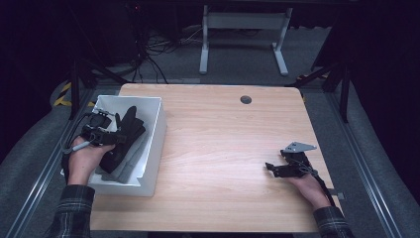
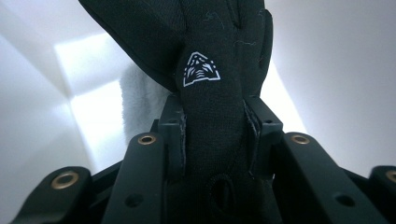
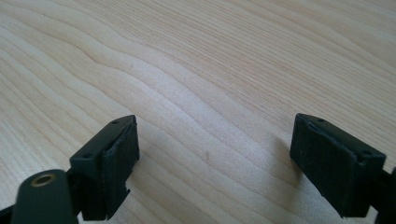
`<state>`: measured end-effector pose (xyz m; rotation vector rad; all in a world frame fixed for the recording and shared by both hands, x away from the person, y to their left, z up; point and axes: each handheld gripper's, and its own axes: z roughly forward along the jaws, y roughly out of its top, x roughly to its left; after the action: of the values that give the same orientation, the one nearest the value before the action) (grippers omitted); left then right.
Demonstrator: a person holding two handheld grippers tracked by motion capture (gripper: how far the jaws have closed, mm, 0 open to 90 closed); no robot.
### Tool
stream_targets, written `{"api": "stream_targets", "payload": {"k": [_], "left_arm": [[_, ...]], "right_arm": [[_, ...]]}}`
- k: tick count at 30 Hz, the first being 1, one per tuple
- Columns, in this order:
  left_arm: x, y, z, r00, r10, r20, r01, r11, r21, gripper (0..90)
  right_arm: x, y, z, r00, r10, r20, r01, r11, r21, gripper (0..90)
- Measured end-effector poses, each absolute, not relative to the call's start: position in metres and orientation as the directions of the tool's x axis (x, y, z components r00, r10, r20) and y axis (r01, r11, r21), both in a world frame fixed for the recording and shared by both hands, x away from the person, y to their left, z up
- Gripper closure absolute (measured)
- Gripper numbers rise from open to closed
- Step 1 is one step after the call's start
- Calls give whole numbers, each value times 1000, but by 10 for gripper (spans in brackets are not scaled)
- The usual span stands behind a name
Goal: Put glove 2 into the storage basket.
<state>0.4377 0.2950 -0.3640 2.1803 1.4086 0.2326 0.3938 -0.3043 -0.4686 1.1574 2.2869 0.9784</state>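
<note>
While the left tool clamps a black glove inside the white bin, the right tool rests released on the counter.

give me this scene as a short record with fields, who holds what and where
surface: wooden table
container: white bin at the table's left edge
bin contents: black glove, grey cloth under it
left gripper: inside the bin, jaws pressed on both sides of the black glove
glove mark: white triangular logo
right gripper: low over bare wood at the table's right, jaws wide apart, nothing between them
table feature: dark round grommet near the far edge
</note>
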Motion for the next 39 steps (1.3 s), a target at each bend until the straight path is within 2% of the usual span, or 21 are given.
{"api": "stream_targets", "payload": {"k": [4, 6, 10, 15, 26, 39], "left_arm": [[440, 295, -372, 441, 889, -125, 797, -324, 510, 565], [442, 295, -375, 432, 895, -113, 802, -324, 501, 451], [443, 294, -376, 439, 894, -89, 790, -338, 511, 293], [442, 294, -374, 440, 895, -76, 772, -333, 541, 166], [438, 295, -359, 437, 897, -64, 742, -319, 590, 135], [432, 261, -322, 508, 856, -96, 658, -313, 685, 135]], "right_arm": [[394, -304, -469, -580, 814, -34, 538, 413, 735, 160], [394, -304, -469, -580, 814, -34, 538, 414, 735, 161], [394, -304, -469, -580, 814, -34, 537, 414, 735, 161], [394, -304, -469, -580, 814, -34, 538, 414, 735, 160], [394, -304, -469, -579, 814, -34, 538, 413, 735, 160], [394, -304, -469, -577, 816, -34, 539, 412, 735, 158]]}}
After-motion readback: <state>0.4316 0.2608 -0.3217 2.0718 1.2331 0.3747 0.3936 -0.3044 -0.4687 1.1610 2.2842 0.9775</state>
